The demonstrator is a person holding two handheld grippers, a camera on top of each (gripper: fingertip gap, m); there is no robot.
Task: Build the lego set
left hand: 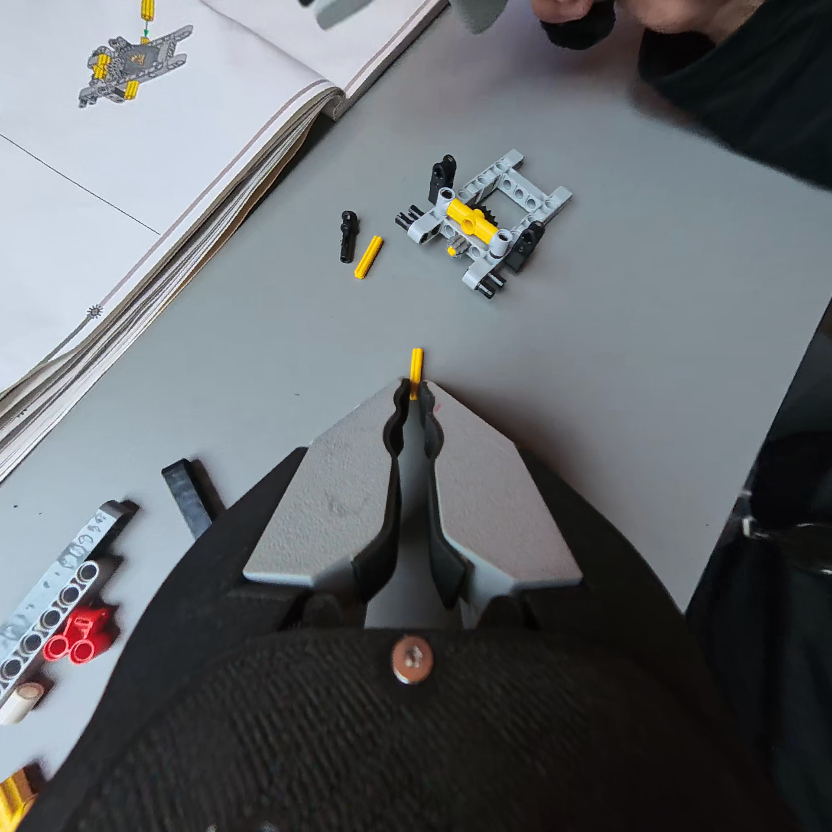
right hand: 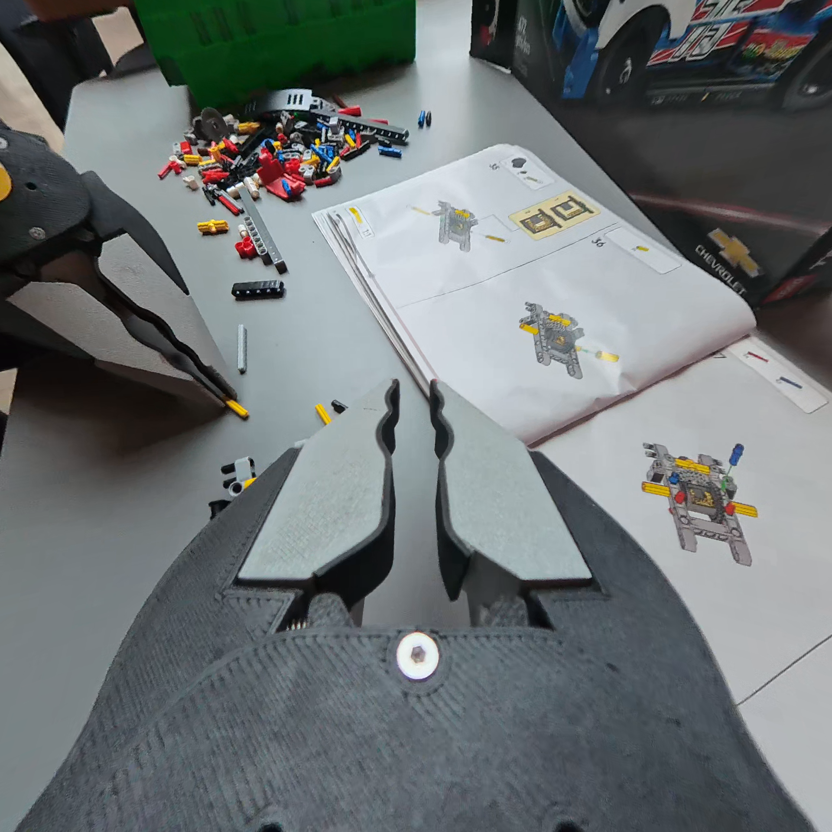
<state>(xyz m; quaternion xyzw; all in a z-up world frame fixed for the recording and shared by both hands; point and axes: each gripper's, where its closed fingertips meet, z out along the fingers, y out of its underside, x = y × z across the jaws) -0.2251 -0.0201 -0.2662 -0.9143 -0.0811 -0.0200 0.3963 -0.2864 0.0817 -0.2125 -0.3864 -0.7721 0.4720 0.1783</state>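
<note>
Table (left hand: 630,360) space lay grey and bare between the open instruction booklet (left hand: 135,180) at ten o'clock and the grey frame assembly (left hand: 488,223) at one o'clock. The left gripper (left hand: 416,387) pinched a yellow axle (left hand: 417,367) by its rear end; the right gripper (right hand: 414,389) stood parted and empty. Best, I judged, to keep the axle level and line it up with the frame's hole before pushing.

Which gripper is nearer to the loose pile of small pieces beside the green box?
Left. The left gripper is beside the pile of pieces, down at the table, pinching a yellow rod. The right gripper hovers farther back, by the instruction booklet.
</note>
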